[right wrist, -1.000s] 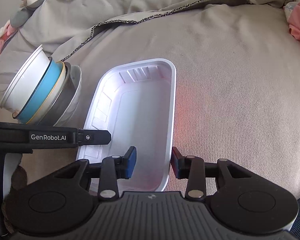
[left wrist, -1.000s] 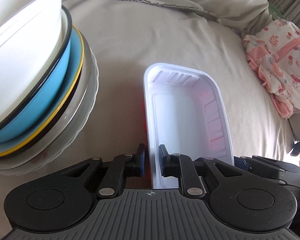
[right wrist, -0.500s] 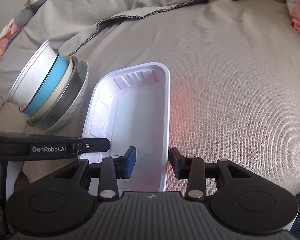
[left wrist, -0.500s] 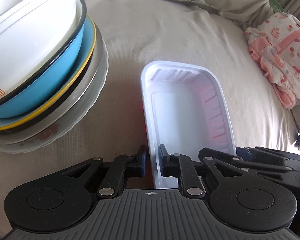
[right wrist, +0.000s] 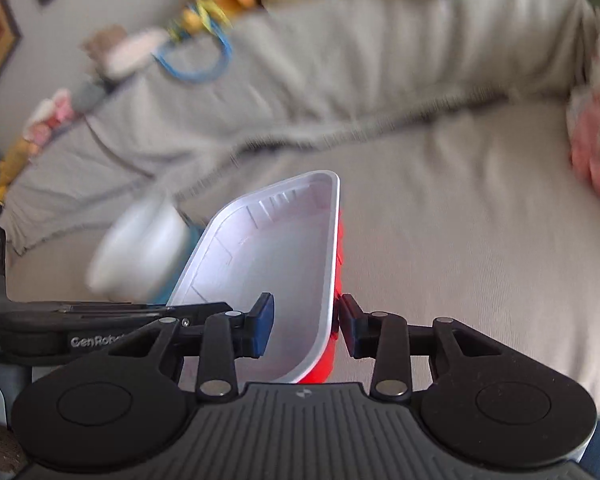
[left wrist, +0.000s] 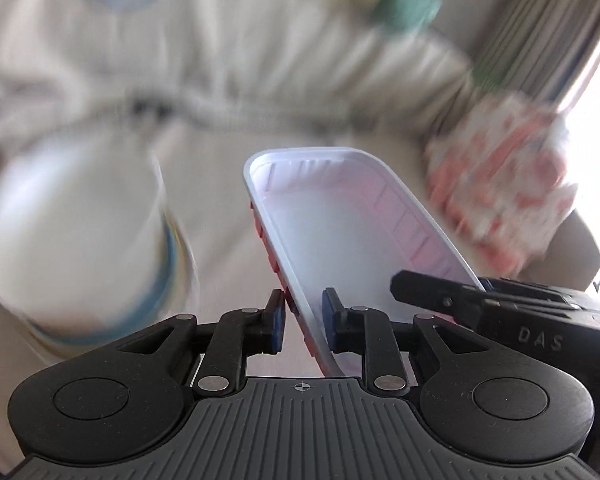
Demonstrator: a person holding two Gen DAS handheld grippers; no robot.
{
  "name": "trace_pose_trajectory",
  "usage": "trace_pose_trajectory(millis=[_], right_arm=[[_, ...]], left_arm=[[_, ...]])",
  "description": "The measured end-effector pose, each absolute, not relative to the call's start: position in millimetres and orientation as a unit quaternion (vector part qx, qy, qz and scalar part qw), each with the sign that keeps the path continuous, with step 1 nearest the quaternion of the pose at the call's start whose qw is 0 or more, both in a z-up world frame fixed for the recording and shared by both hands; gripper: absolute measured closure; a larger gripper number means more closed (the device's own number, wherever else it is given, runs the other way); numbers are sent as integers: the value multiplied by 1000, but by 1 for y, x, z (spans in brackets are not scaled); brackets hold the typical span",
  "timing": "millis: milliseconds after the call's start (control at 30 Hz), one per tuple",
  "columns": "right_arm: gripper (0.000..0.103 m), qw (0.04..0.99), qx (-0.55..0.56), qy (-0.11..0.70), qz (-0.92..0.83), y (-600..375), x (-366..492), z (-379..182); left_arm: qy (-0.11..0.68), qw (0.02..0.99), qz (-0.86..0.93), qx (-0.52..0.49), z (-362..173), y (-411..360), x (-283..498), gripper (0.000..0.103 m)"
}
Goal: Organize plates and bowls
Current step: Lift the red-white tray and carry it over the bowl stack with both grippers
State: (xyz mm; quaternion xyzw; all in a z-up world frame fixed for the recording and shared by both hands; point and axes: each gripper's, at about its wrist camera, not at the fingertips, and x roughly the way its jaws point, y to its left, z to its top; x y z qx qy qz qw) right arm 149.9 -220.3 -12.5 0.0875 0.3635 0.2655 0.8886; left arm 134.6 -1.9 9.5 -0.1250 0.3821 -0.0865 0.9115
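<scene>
A white rectangular plastic tray (left wrist: 352, 232) with a red underside is lifted off the beige sofa cushion and tilted. My left gripper (left wrist: 303, 320) straddles its left rim and my right gripper (right wrist: 306, 322) straddles its right rim (right wrist: 332, 264); each pair of jaws stands a little apart around the rim. The stack of bowls (left wrist: 80, 236), white on top with blue below, sits blurred on the cushion to the left of the tray, and shows in the right wrist view (right wrist: 140, 252) too.
The sofa backrest (right wrist: 340, 60) rises behind. A pink patterned cloth (left wrist: 500, 184) lies at the right. Toys and a blue ring (right wrist: 192, 60) sit on the backrest at upper left. Curtains (left wrist: 540, 40) hang at far right.
Both grippers have risen with the tray, lifting it off the cushion and tilting it. The view now swings up toward the backrest, and the bowl stack looks smaller and farther away.
</scene>
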Motion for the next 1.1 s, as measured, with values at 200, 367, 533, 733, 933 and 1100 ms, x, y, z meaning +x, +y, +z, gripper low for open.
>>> trace_pose_trajectory(millis=[200, 367, 533, 733, 933, 1100], right_arm=[[66, 897, 62, 265, 349, -156, 136, 77], [66, 882, 24, 286, 373, -82, 146, 66], [66, 872, 6, 334, 357, -45, 159, 24], [66, 876, -12, 368, 312, -45, 173, -7], [66, 875, -13, 379, 302, -45, 175, -10], [65, 876, -31, 375, 301, -37, 171, -2]], left_arm=[[280, 951, -28, -126, 100, 67, 94, 78], [279, 947, 16, -161, 83, 121, 88, 79], [319, 923, 13, -213, 24, 153, 114, 79], [337, 909, -19, -245, -15, 156, 130, 77], [321, 903, -33, -285, -21, 166, 122, 79], [294, 901, -19, -318, -18, 186, 110, 80]])
